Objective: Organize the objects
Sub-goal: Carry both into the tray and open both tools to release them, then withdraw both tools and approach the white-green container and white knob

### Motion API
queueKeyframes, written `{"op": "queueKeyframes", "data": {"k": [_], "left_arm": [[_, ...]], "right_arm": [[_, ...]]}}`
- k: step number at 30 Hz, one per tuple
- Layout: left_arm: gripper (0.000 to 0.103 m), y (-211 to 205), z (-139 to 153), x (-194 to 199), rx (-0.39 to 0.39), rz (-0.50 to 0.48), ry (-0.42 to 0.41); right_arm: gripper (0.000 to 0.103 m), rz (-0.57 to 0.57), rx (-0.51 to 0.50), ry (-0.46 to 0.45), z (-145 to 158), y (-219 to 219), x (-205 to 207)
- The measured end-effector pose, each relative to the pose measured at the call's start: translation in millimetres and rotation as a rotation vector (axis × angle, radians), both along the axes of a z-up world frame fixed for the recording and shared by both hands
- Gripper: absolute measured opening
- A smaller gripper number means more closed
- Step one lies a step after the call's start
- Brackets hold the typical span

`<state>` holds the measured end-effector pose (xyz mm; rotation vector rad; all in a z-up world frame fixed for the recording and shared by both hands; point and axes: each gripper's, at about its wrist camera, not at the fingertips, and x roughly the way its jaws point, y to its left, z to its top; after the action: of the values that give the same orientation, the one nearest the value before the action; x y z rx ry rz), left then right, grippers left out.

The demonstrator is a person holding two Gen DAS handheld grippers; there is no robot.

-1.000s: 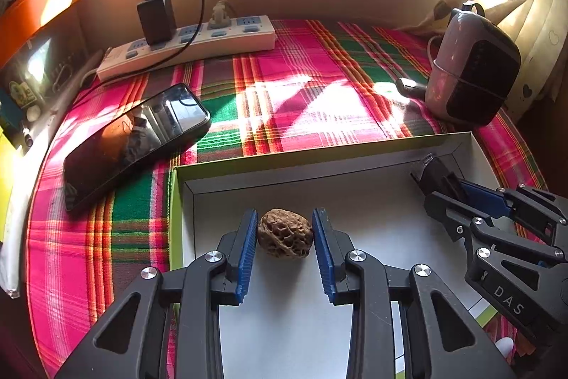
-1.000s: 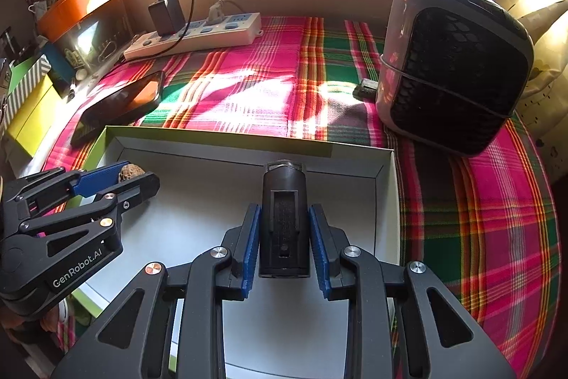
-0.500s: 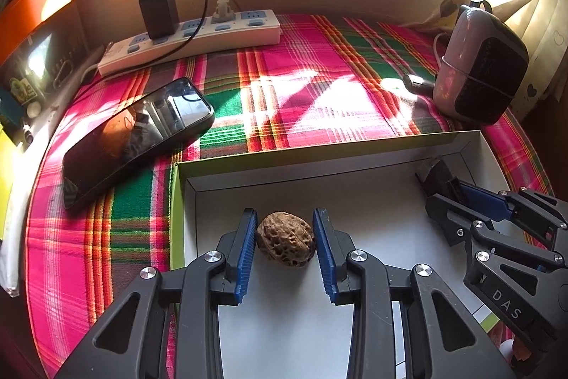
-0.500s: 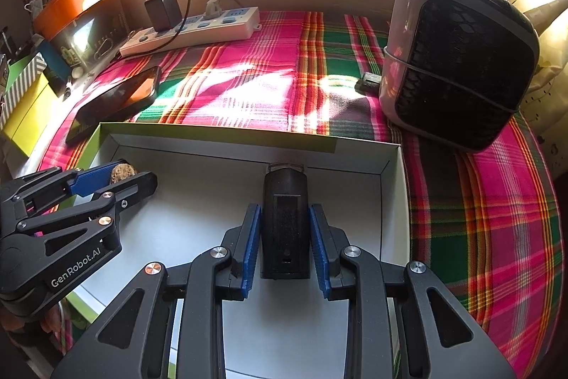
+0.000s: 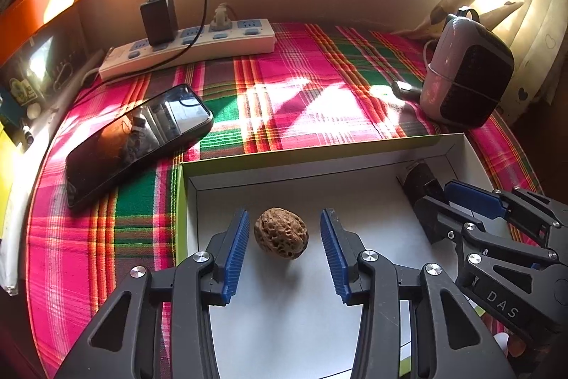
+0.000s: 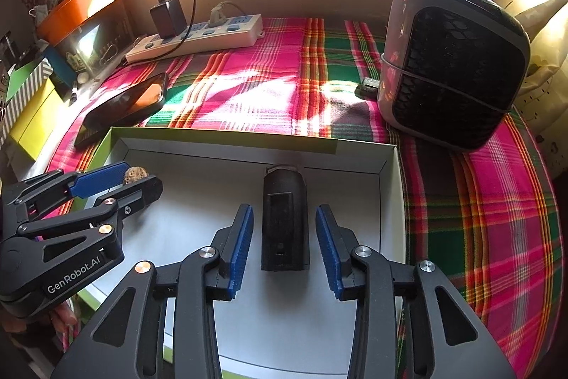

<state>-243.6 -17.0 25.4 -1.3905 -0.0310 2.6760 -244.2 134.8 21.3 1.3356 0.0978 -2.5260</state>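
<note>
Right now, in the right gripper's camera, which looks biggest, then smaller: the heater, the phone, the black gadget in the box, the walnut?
1. Heater
2. Phone and black gadget: too alike, and the gadget sits nearer the camera
3. Walnut, partly hidden

Black left gripper (image 5: 284, 251), blue ribbed pads (image 5: 236, 254), silver screws
</note>
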Motion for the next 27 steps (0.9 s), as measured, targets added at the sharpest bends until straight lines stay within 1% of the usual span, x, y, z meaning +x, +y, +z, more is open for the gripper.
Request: {"op": "queueKeyframes", "data": {"k": [2,5,10,14,18,27], "left_arm": [[0.041,-2,4,5,0.008,0.004,0.009],[0.042,-5,11,15,0.024,0.003,0.028],[0.043,-14,22,33,0.016,0.021,0.060],[0.043,-19,28,49,-0.006,0.025,0.088],[0.043,-24,31,62,0.019,0.026,0.094],[0.043,-36,35,92,0.021,0.033,0.123]], "right_arm": [[0.039,0.002,0.005,0.016,4,1,4],[0.043,0.004,0.006,0.037,10,3,11],[0.043,0.003,-0.004,0.060,19,10,27],[0.043,-0.001,-0.006,0.073,23,17,38],[0.043,-0.006,-0.014,0.083,26,23,49],[0.043,-0.003,-0.021,0.113,31,38,76]]}}
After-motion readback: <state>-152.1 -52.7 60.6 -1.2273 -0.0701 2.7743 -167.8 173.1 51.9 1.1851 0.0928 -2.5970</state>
